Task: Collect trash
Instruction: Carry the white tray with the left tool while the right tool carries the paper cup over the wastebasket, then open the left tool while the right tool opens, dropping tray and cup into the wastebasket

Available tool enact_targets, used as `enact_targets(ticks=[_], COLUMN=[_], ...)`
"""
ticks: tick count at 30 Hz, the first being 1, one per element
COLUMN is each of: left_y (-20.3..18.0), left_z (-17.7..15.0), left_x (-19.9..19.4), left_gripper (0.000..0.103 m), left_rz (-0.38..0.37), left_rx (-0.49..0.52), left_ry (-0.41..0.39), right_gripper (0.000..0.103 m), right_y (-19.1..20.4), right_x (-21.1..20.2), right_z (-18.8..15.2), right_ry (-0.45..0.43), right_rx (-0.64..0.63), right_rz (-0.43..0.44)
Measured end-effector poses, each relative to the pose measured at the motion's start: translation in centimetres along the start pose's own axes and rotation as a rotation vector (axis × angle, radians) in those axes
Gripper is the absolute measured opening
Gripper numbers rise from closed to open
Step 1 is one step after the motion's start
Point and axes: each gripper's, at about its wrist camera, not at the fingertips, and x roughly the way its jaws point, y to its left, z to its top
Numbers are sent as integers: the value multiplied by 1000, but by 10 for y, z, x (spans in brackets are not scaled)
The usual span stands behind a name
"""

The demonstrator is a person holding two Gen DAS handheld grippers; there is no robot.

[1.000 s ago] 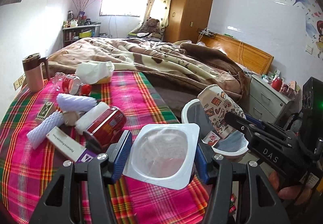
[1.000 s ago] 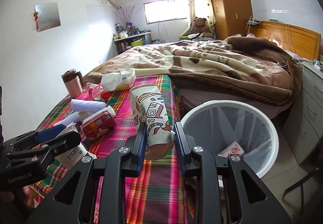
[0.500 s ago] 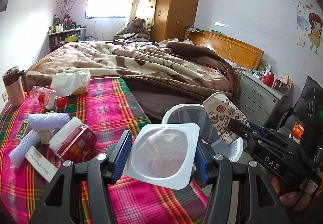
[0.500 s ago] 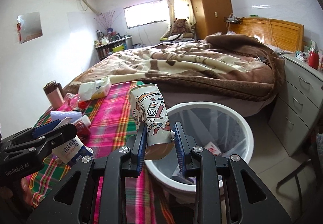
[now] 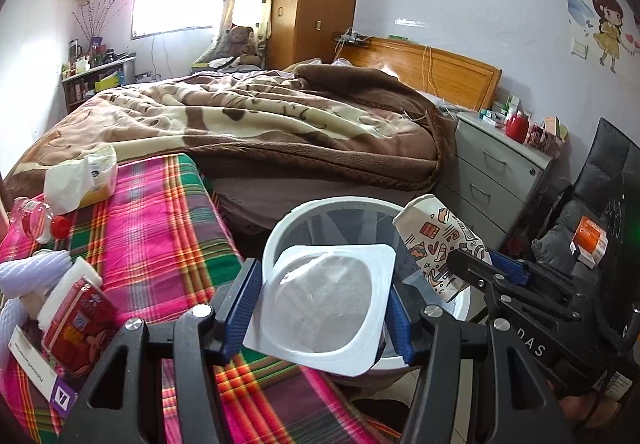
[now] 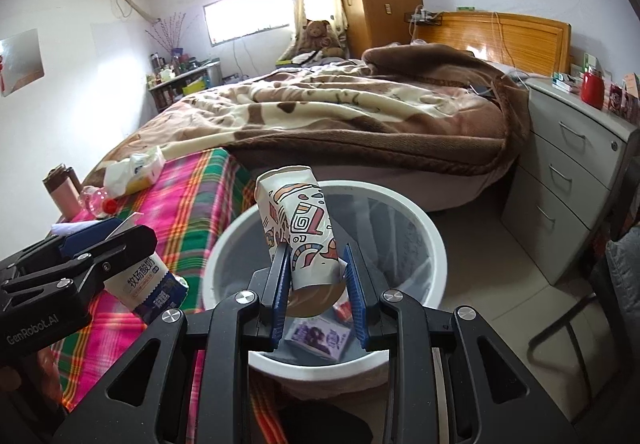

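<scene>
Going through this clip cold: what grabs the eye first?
The patterned paper cup, between the right gripper's jaws, hangs over the white trash bin. The left gripper holds a clear plastic cup beside it, at the edge of the plaid tablecloth.
</scene>
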Motion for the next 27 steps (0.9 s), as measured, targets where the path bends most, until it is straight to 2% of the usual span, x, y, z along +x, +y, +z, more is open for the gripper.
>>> enact_targets(ticks=[5,18,22,24,26,27], left_y=[-13,-22,-20,-20,-17,-15], left_z=[1,4,4,3,3,3], left_x=[15,33,36,36,36,35], left_gripper=[60,61,72,74,76,77], left_rz=[8,-20,-31,-26,-29,-30], left_rx=[31,37,25,23,13,9], left_ry=[18,47,59,58,59,57], right_gripper=[28,28,28,29,33,41], right_y=[-8,-22,-24,-23,-22,-22], right_x=[5,18,23,23,24,24], right_z=[-1,-2,-3,-4,-4,-3], right_ry=[23,70,90,95,94,95], right_rx=[8,17,22,21,22,22], right_rz=[-24,-84,-89,-98,-101,-100])
